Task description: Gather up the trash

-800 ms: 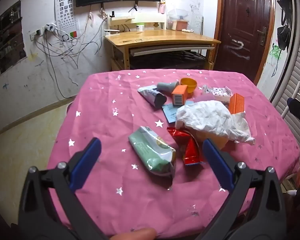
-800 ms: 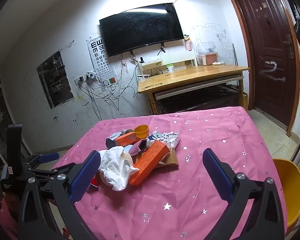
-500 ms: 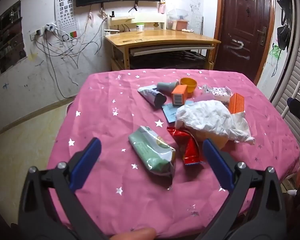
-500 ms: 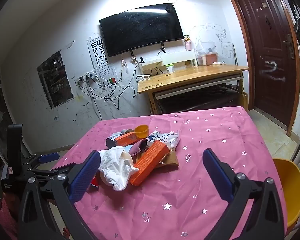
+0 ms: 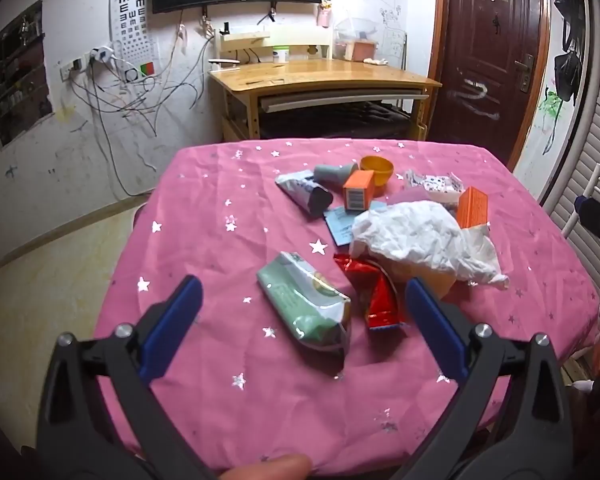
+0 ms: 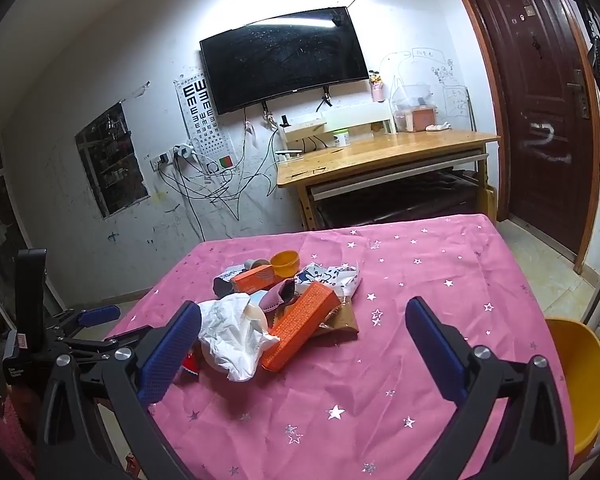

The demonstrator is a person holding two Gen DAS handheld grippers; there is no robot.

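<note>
- While both tools hang over the table with nothing between their fingers, note that your left tool and right tool each stand spread fully wide.
- Your trash sits in a loose heap on the pink starred cloth, mid-table; the green foil pouch lies nearest the left tool, just beside a red wrapper.
- Expect the pouch to be light, crinkly and slippery; pinch it across its narrow width, near the sealed end.
- The crumpled white bag is soft and will collapse, so take a bunched fold.
- The orange box looks like stiff, light card; grip its long flat sides.
- Printing on pouch and boxes is too small to read; only the eye chart on the wall shows legible E shapes.
</note>
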